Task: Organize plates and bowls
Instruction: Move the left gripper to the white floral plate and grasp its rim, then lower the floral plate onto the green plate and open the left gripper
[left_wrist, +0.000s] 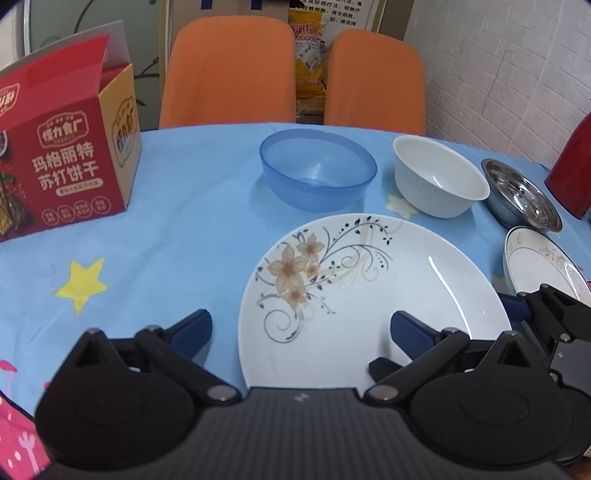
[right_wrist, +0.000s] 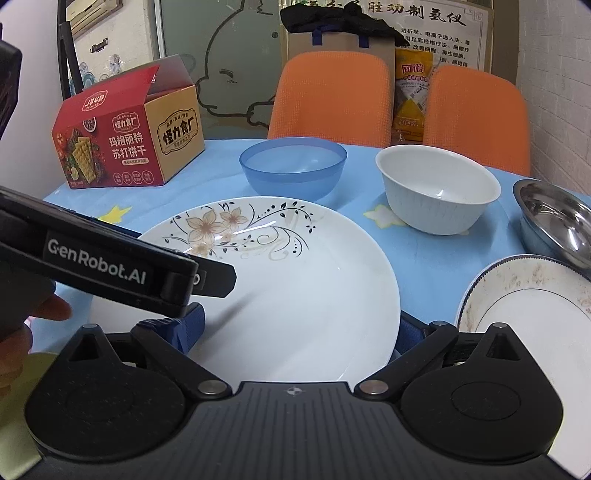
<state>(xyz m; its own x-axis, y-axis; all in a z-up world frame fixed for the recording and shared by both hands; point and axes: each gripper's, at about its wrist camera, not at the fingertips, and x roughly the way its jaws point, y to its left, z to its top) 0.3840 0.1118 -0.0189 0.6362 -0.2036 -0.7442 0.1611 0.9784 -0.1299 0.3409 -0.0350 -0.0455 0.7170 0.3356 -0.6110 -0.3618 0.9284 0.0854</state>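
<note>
A large white plate with a flower pattern lies on the blue tablecloth. My left gripper is open; its left finger is over the cloth and its right finger over the plate's near part. My right gripper is open, its fingers straddling the plate's near edge. Behind stand a blue plastic bowl, a white ribbed bowl and a steel bowl. A smaller blue-rimmed plate lies at the right.
A red biscuit box stands at the back left. Two orange chairs stand behind the table. A red object is at the far right. The left gripper's body crosses the right wrist view.
</note>
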